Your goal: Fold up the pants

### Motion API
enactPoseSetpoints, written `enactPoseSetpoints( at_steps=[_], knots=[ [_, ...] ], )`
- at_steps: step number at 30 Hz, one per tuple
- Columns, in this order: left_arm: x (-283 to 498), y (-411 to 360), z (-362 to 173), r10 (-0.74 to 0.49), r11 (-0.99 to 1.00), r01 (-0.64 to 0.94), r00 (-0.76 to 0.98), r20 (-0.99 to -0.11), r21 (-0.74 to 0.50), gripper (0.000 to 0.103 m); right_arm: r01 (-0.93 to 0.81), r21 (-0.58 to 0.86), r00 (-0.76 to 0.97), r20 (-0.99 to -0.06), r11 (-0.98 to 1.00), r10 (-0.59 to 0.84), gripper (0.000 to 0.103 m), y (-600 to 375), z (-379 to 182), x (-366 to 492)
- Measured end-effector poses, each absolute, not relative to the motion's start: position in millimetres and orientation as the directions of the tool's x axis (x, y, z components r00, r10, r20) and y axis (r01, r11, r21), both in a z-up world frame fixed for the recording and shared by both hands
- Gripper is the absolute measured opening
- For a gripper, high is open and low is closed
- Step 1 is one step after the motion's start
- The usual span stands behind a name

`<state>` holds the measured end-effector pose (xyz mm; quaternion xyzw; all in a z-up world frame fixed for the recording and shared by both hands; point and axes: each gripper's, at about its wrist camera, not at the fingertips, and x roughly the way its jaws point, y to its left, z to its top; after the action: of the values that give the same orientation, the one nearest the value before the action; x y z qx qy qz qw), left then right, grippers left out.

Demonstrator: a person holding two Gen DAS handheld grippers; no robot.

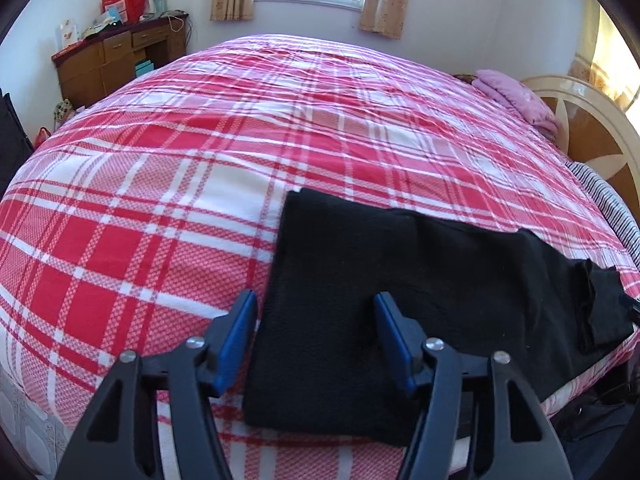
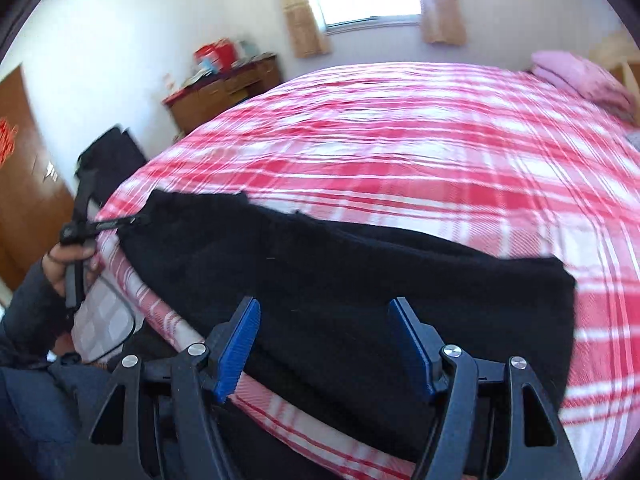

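Black pants (image 1: 360, 280) lie folded in a long band near the front edge of a bed with a red and white plaid cover (image 1: 160, 200). My left gripper (image 1: 314, 316) stands open over the band's left end. Its blue pads (image 1: 240, 332) sit either side of the cloth without pressing it. In the right wrist view the pants (image 2: 360, 272) stretch from left to right, and my right gripper (image 2: 324, 320) hangs open just above their middle with nothing held. This view is blurred. A hand (image 2: 66, 264) at its left holds the other gripper at the pants' far end.
A wooden desk (image 1: 108, 60) with bags on top stands at the far left wall. A pink pillow (image 1: 516, 96) lies by the headboard (image 1: 592, 136), with striped fabric (image 1: 608, 200) below it. A black bag (image 2: 108, 148) and a door (image 2: 20, 160) are beside the bed.
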<state>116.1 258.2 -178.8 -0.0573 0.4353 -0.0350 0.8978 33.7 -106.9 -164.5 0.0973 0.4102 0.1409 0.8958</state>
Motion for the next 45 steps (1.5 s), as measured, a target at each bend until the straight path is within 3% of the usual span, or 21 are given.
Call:
enactPoseSetpoints(
  at_steps=[1, 3, 7, 9, 10, 11, 12, 16, 23, 30, 34, 45],
  knots=[
    [116.1, 254.6, -180.7, -0.097, 0.994, 0.021, 0.615, -0.783, -0.106, 0.064, -0.149, 0.310, 0.627, -0.705, 0.939, 0.332, 0.068, -112.5, -166.0, 35.1],
    [117.0, 246.0, -186.0, -0.083, 0.997, 0.044, 0.611, -0.788, -0.070, 0.076, -0.103, 0.354, 0.630, -0.700, 0.930, 0.336, 0.068, -123.4, -168.4, 37.9],
    [115.8, 240.7, -187.6, -0.078, 0.997, 0.051, 0.624, -0.778, -0.059, 0.076, -0.027, 0.416, 0.632, -0.697, 0.909, 0.338, 0.068, -138.8, -175.6, 41.9],
    [114.5, 248.6, -181.0, -0.093, 0.995, 0.037, 0.627, -0.773, -0.090, 0.048, -0.002, 0.417, 0.648, -0.691, 0.909, 0.319, 0.068, -143.9, -176.1, 41.8],
    [114.2, 254.3, -178.0, -0.130, 0.990, 0.041, 0.624, -0.770, -0.134, 0.043, 0.008, 0.420, 0.655, -0.688, 0.908, 0.312, 0.068, -146.4, -176.0, 41.8],
    [114.2, 258.7, -176.1, -0.183, 0.980, 0.051, 0.616, -0.766, -0.193, 0.025, 0.015, 0.423, 0.661, -0.684, 0.906, 0.308, 0.068, -148.5, -175.5, 41.6],
    [114.3, 260.2, -174.5, -0.229, 0.969, 0.064, 0.604, -0.764, -0.240, 0.022, 0.020, 0.428, 0.666, -0.680, 0.904, 0.307, 0.068, -150.5, -174.9, 41.7],
    [109.0, 255.4, -159.3, -0.254, 0.962, 0.086, 0.631, -0.733, -0.259, 0.022, 0.020, 0.427, 0.679, -0.669, 0.904, 0.301, 0.068, -152.5, -171.4, 39.8],
    [94.8, 235.9, -109.4, -0.442, 0.884, 0.216, 0.674, -0.592, -0.415, 0.022, 0.005, 0.397, 0.675, -0.678, 0.918, 0.289, 0.068, -147.8, -168.0, 38.6],
    [82.6, 177.5, -57.4, -0.565, 0.821, 0.398, 0.662, -0.492, -0.408, 0.022, 0.018, 0.364, 0.699, -0.670, 0.931, 0.248, 0.068, -155.5, -150.7, 24.7],
    [86.9, 141.9, -38.7, -0.611, 0.791, 0.471, 0.635, -0.473, -0.390, 0.022, 0.032, 0.338, 0.719, -0.662, 0.941, 0.213, 0.068, -166.1, -143.1, 7.2],
    [102.4, 18.8, -23.2, -0.688, 0.698, 0.649, 0.489, -0.536, -0.304, 0.022, 0.107, 0.327, 0.734, -0.663, 0.939, 0.148, 0.068, -204.7, -145.7, -11.1]
  ],
)
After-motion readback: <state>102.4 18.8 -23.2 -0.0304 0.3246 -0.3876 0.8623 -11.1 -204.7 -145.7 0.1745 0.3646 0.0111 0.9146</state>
